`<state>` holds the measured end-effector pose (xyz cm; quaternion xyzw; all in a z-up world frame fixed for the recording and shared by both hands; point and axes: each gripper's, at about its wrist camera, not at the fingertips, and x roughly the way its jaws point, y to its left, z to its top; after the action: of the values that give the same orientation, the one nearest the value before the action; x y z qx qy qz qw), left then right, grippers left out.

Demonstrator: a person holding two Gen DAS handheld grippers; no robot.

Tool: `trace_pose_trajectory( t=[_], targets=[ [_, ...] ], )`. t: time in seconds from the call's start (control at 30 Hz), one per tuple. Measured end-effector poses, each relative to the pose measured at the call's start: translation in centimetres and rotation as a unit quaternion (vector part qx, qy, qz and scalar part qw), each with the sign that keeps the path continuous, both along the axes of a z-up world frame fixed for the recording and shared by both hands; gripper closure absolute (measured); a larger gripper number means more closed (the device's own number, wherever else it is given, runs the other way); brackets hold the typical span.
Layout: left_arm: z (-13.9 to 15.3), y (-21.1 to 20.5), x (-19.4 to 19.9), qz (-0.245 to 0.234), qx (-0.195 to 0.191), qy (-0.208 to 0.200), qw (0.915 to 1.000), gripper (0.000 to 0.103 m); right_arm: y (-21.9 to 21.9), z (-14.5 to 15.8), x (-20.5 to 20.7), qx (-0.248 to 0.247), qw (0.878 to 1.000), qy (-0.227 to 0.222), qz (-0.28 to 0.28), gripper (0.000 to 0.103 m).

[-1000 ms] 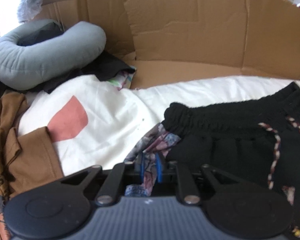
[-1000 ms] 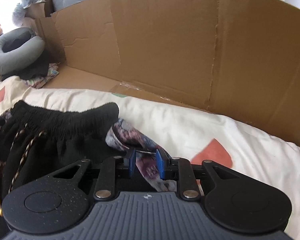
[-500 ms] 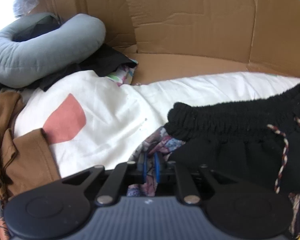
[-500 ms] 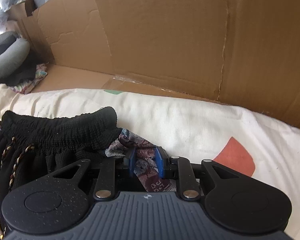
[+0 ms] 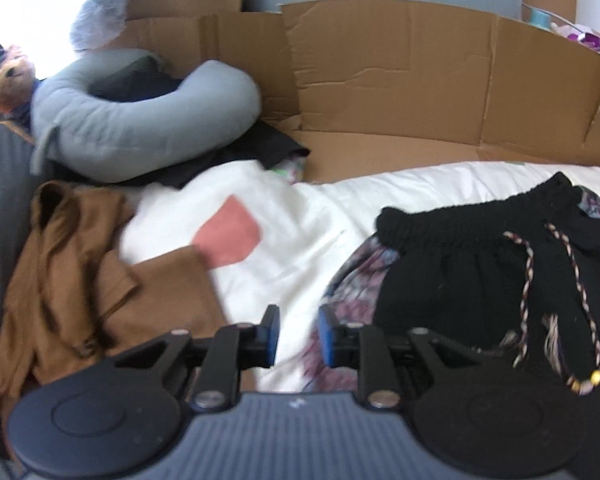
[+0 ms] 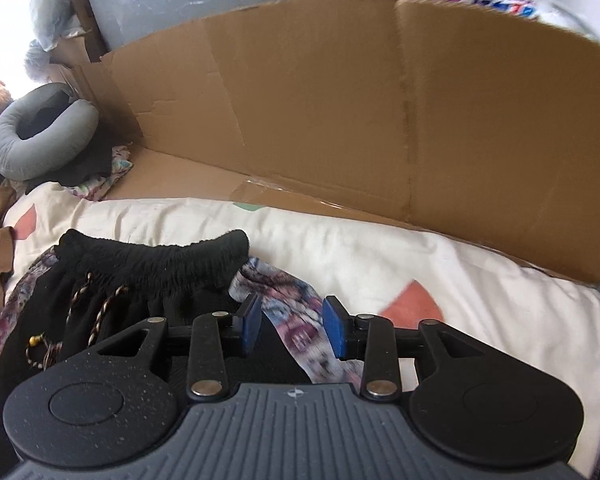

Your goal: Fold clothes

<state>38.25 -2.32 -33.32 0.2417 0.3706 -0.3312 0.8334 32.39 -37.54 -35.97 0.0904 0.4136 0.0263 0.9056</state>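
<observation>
The left claw [image 5: 296,336] is a matte black plastic frame on a ribbed blue-grey body, flanked by two round black discs. Slim black link arms carry silver screw heads and end in flat blue pads [image 5: 273,336]. The right claw [image 6: 292,330] has the same build, its black discs speckled with pale dust, its blue pads [image 6: 334,334] rectangular.

daylight blows out the upper left corners; fisheye bends the tall brown cardboard wall [image 6: 340,100]; slight motion blur softens everything.
</observation>
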Motion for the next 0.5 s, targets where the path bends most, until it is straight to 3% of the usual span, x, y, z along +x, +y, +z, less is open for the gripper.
trace_pose_trajectory(
  t=[0.2, 0.5],
  targets=[
    [0.4, 3.8, -1.5, 0.015, -0.012, 0.018, 0.9997, 0.085, -1.7, 1.2, -4.3, -0.014, 1.0, 0.01, 0.0, 0.062],
    [-1.8, 6.5, -5.0, 0.009, -0.022, 0.032, 0.9992, 0.091, -4.4, 0.6, -11.9, -0.04, 0.998, 0.044, -0.002, 0.063]
  ],
)
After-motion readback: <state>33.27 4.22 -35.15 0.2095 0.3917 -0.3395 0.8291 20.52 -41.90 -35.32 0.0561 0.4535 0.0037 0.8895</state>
